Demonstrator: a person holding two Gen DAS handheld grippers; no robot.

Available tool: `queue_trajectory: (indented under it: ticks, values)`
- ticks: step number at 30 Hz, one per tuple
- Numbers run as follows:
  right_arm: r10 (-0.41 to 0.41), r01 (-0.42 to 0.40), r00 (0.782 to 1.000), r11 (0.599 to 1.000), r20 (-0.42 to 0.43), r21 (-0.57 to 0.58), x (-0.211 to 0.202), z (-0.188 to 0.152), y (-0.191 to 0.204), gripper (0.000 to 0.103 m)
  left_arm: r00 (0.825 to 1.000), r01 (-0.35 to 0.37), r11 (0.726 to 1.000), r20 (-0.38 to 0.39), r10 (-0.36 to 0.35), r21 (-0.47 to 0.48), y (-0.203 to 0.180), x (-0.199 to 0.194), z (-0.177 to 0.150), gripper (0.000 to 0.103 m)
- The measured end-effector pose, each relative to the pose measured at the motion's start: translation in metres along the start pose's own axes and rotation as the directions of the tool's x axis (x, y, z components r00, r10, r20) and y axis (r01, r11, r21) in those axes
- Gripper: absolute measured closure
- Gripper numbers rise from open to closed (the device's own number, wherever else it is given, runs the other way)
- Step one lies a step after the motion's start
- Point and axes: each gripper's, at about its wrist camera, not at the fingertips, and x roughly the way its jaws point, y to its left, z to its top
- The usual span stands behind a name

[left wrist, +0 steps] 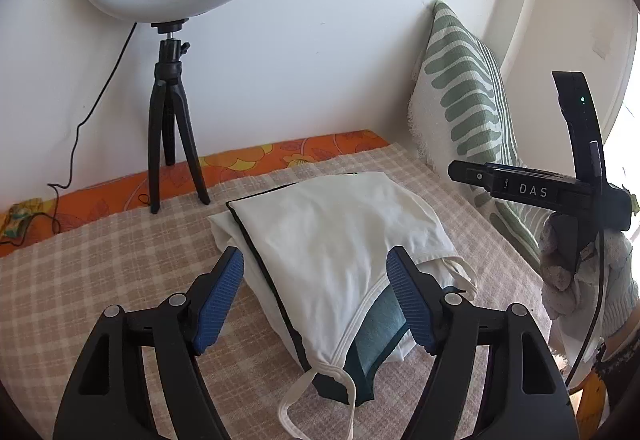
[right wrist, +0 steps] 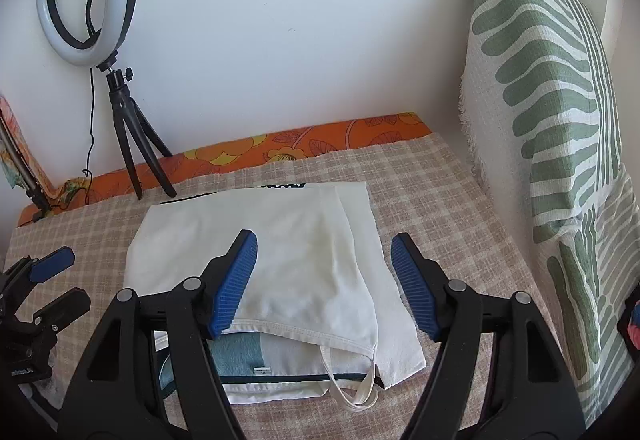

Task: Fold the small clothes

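A folded white top [left wrist: 328,236] with thin straps lies on a small stack of clothes on the checked bedspread [left wrist: 100,272]; a teal garment [left wrist: 380,320] shows under it. It also shows in the right wrist view [right wrist: 288,252], with the teal garment [right wrist: 236,356] beneath. My left gripper [left wrist: 314,274] is open and empty, its blue pads either side of the top's near end. My right gripper [right wrist: 324,264] is open and empty above the stack. The left gripper also shows at the left edge of the right wrist view [right wrist: 60,280], and the right gripper's body at the right of the left wrist view [left wrist: 560,191].
A ring light on a black tripod [left wrist: 172,107] stands at the back left by the white wall, its cable trailing left. A green-and-white leaf-pattern pillow [right wrist: 560,119] leans at the right. An orange floral sheet [right wrist: 280,147] edges the bed's far side.
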Motion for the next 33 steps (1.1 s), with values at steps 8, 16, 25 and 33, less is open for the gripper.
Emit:
queue_trajectory:
  ticks: [8, 16, 25, 33]
  values:
    - [-0.022, 0.023, 0.996, 1.000, 0.089, -0.014, -0.050, -0.006, 0.025, 0.017, 0.998, -0.040, 0.999, 0.043, 0.039, 0.024, -0.003, -0.052, -0.008, 0.025]
    - [-0.046, 0.043, 0.986, 0.999, 0.159, 0.020, -0.091, -0.038, 0.051, 0.006, 0.994, -0.069, 0.996, 0.089, 0.064, 0.055, -0.003, -0.104, -0.028, 0.022]
    - [-0.039, 0.030, 0.970, 0.999, 0.240, 0.041, -0.139, -0.083, 0.086, 0.000, 0.990, -0.104, 0.987, 0.109, 0.091, 0.121, -0.012, -0.154, -0.060, 0.022]
    - [-0.032, 0.012, 0.960, 0.997, 0.279, 0.072, -0.161, -0.117, 0.105, 0.000, 0.979, -0.164, 0.976, 0.140, 0.145, 0.140, -0.016, -0.187, -0.094, 0.000]
